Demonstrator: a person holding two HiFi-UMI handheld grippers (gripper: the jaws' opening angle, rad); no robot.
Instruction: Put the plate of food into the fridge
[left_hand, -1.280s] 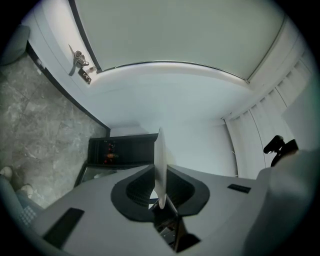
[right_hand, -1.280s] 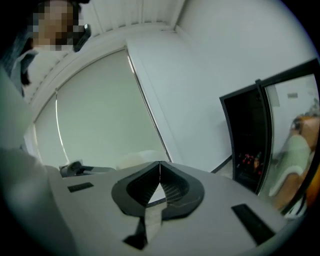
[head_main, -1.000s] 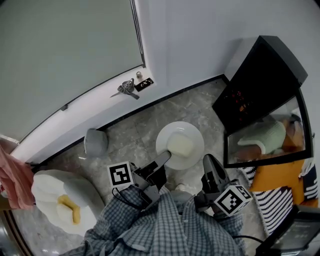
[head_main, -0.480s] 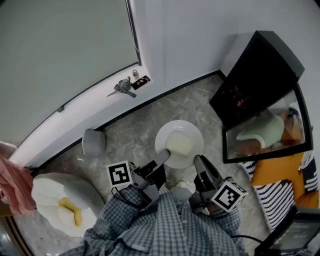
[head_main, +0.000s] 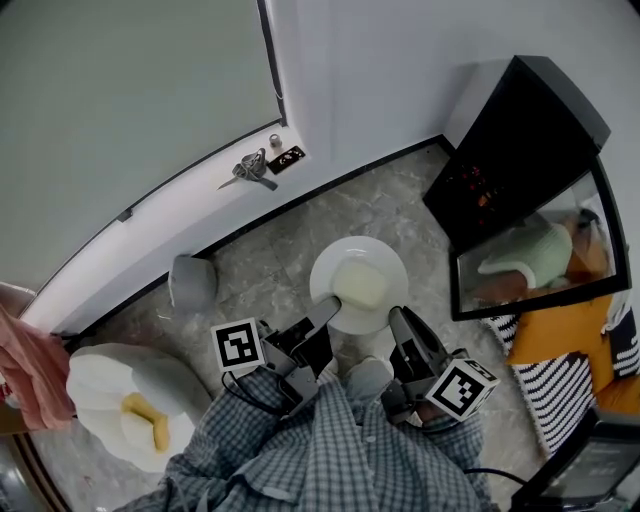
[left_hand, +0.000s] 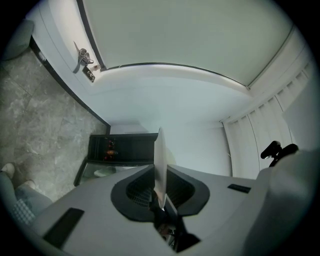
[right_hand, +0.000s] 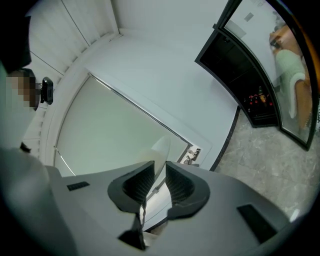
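Observation:
A white plate (head_main: 358, 283) with a pale slab of food (head_main: 360, 285) hangs above the grey stone floor. My left gripper (head_main: 328, 308) is shut on its near-left rim. My right gripper (head_main: 398, 318) is shut on its near-right rim. In the left gripper view the plate (left_hand: 160, 155) shows edge-on between the jaws of the left gripper (left_hand: 159, 175). The right gripper view shows the plate's rim (right_hand: 160, 150) pinched in the right gripper (right_hand: 159, 172). The black fridge (head_main: 515, 150) stands to the right, its glass door (head_main: 530, 265) swung out towards me.
A white door with a metal handle (head_main: 250, 172) fills the upper left. A small grey bin (head_main: 192, 283) sits by the skirting. A white round table (head_main: 110, 375) carrying yellow food (head_main: 145, 420) is at lower left. Striped and orange fabric (head_main: 560, 385) lies beyond the fridge door.
The plate stays held by both grippers. The right gripper and plate have drifted slightly left and nearer; the view has shifted a little.

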